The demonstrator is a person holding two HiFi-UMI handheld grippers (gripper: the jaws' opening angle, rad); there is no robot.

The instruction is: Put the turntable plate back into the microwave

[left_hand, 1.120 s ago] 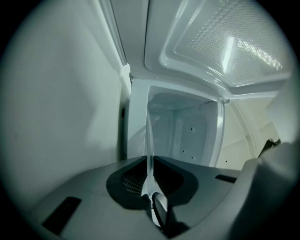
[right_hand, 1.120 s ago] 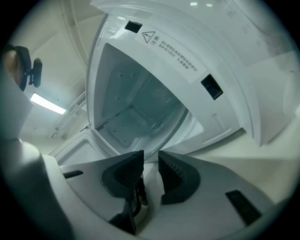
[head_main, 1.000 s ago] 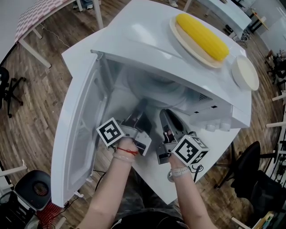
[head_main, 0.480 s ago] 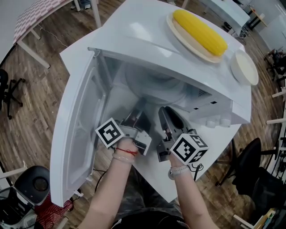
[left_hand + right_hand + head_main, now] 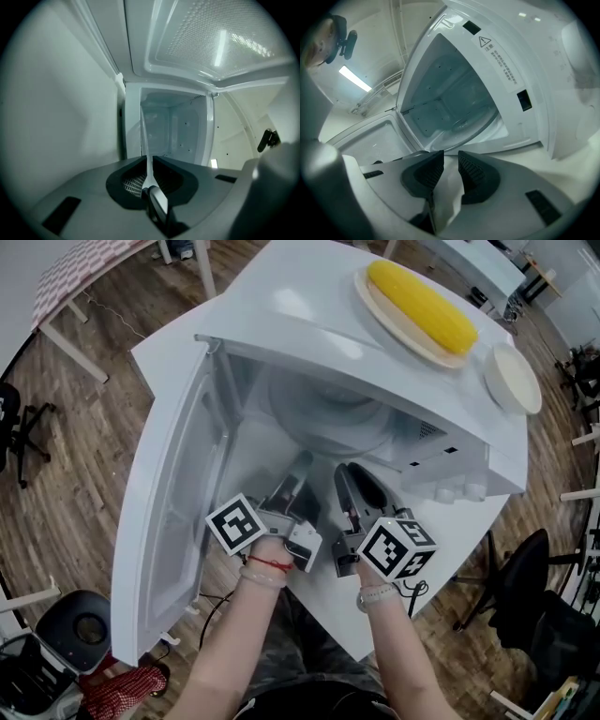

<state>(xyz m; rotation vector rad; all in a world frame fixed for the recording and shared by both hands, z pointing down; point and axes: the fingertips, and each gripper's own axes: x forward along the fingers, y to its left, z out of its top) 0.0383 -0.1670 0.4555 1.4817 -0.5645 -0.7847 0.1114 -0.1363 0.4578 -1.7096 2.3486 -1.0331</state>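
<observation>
The microwave [image 5: 281, 324] stands on a white table [image 5: 164, 352] with its door [image 5: 169, 512] swung wide open to the left. The turntable plate [image 5: 328, 423] lies inside the cavity, low and level, its near rim toward the opening. The left gripper [image 5: 298, 465] reaches into the mouth of the cavity. In the left gripper view its jaws are pressed together on a thin pale edge that runs straight away from them, which is the plate's rim seen edge-on. The right gripper [image 5: 349, 479] sits just beside the left one, to its right, at the front of the opening. In the right gripper view its jaws stand narrowly apart, with only pale surface in the gap and nothing held.

On top of the microwave, at the far right, an ear of yellow corn [image 5: 422, 306] lies on a shallow tan dish [image 5: 392, 329]. A white bowl [image 5: 512, 381] sits just beside the dish, to its right.
</observation>
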